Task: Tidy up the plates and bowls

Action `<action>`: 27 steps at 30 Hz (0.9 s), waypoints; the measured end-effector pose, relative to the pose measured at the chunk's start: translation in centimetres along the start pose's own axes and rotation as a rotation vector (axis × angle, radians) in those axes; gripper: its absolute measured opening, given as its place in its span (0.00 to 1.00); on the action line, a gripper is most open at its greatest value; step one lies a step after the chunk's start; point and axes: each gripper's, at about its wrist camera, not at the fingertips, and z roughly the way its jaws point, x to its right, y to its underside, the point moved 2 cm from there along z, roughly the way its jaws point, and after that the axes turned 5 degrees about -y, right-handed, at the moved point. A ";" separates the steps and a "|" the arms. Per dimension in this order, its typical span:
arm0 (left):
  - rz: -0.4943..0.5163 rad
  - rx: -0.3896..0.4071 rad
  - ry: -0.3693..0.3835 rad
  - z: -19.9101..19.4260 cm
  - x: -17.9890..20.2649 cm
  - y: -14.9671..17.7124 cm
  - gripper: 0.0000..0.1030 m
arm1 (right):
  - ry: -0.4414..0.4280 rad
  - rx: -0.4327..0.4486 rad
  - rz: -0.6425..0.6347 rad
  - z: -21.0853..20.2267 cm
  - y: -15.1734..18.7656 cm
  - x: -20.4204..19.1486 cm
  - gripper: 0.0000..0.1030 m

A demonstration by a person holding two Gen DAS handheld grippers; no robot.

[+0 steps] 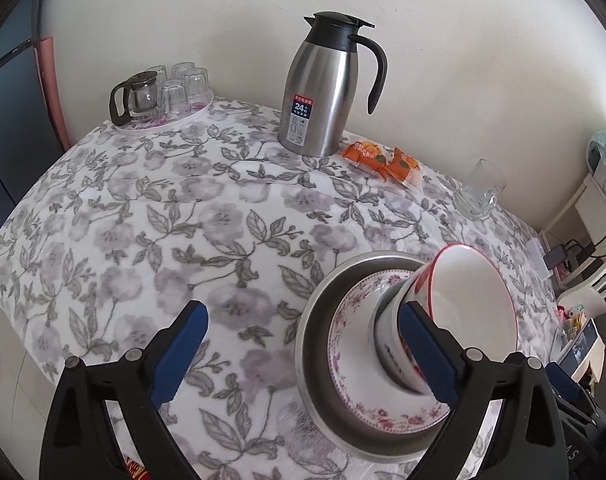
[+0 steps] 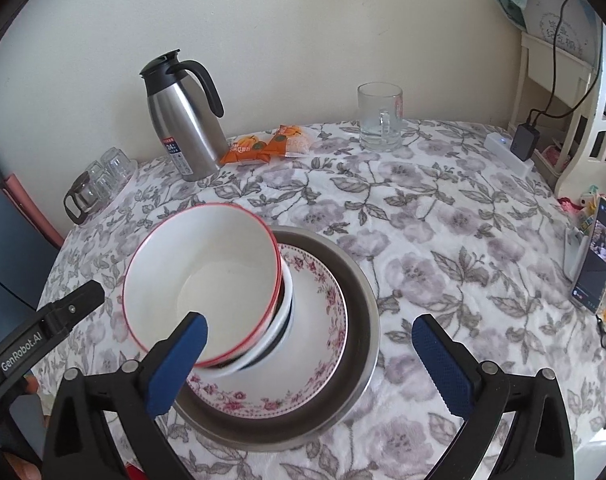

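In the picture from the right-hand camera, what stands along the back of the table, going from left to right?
Tray of upturned glasses with a small glass teapot → steel thermos jug → orange snack packets → glass mug → white power strip with a black charger.

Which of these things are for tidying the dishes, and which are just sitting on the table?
For the job: red-rimmed bowl, bowl under it, flowered plate, metal pan.

Just lying about: flask, snack packets, glass mug, tray of glasses, phone.
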 end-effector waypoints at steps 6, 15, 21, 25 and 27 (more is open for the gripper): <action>0.035 -0.003 0.003 -0.8 -0.5 2.1 0.94 | 0.011 -0.001 -0.012 -0.9 1.9 0.1 1.00; 0.081 -0.020 -0.021 -1.5 -0.6 4.6 0.94 | 0.034 -0.022 -0.026 -1.3 4.7 0.3 1.00; 0.131 -0.039 -0.082 -1.5 -0.4 6.3 0.94 | 0.047 -0.038 -0.018 -1.4 6.1 0.9 1.00; 0.151 -0.073 -0.089 -1.2 -0.4 7.2 0.94 | 0.049 -0.042 -0.022 -1.6 6.7 1.1 1.00; 0.156 -0.085 -0.101 -1.2 -0.3 7.6 0.94 | 0.051 -0.040 -0.022 -1.7 7.0 1.2 1.00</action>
